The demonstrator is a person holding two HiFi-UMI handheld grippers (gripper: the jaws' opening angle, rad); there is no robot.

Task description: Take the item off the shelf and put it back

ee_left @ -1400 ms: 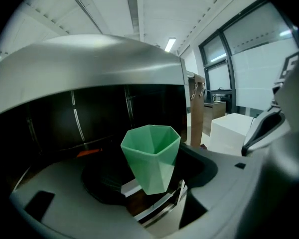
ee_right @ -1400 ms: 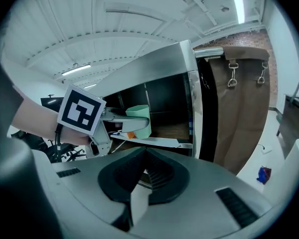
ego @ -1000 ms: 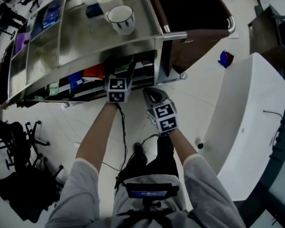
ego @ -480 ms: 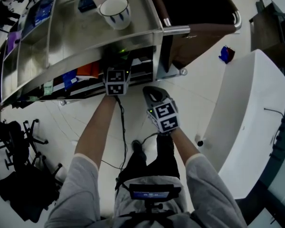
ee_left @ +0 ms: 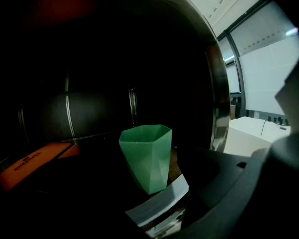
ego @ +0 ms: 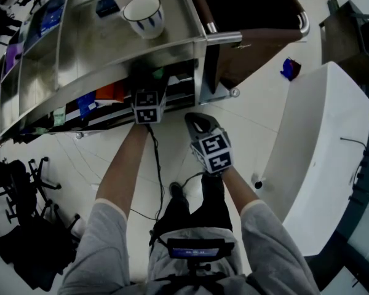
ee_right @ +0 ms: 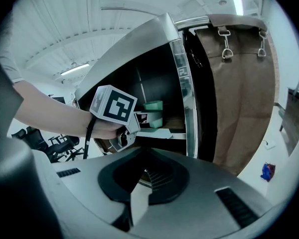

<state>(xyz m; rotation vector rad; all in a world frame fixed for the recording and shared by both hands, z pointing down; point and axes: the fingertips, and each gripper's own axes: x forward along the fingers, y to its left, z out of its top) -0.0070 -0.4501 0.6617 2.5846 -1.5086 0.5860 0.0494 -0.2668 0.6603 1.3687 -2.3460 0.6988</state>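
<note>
A green faceted cup (ee_left: 147, 156) stands upright on a stack of papers (ee_left: 159, 203) inside the dark lower shelf of a steel cart (ego: 111, 48). My left gripper (ee_left: 139, 195) reaches into that shelf. The cup sits between its jaws, which are opening, and a gap shows between the cup and the right jaw. From the head view only its marker cube (ego: 147, 106) and a speck of the green cup (ego: 158, 74) show under the cart top. My right gripper (ego: 198, 123) hangs shut and empty in front of the cart, and its fingertips meet in the right gripper view (ee_right: 139, 193).
An orange box (ee_left: 32, 163) lies left of the cup on the same shelf. A white mug with a blue rim (ego: 143, 14) stands on the cart top. A brown bag (ee_right: 239, 93) hangs at the cart's right end. A white counter (ego: 313, 146) stands to the right, and black chairs (ego: 18, 183) to the left.
My left gripper has pushed a little deeper under the cart top. The right gripper has stayed where it was.
</note>
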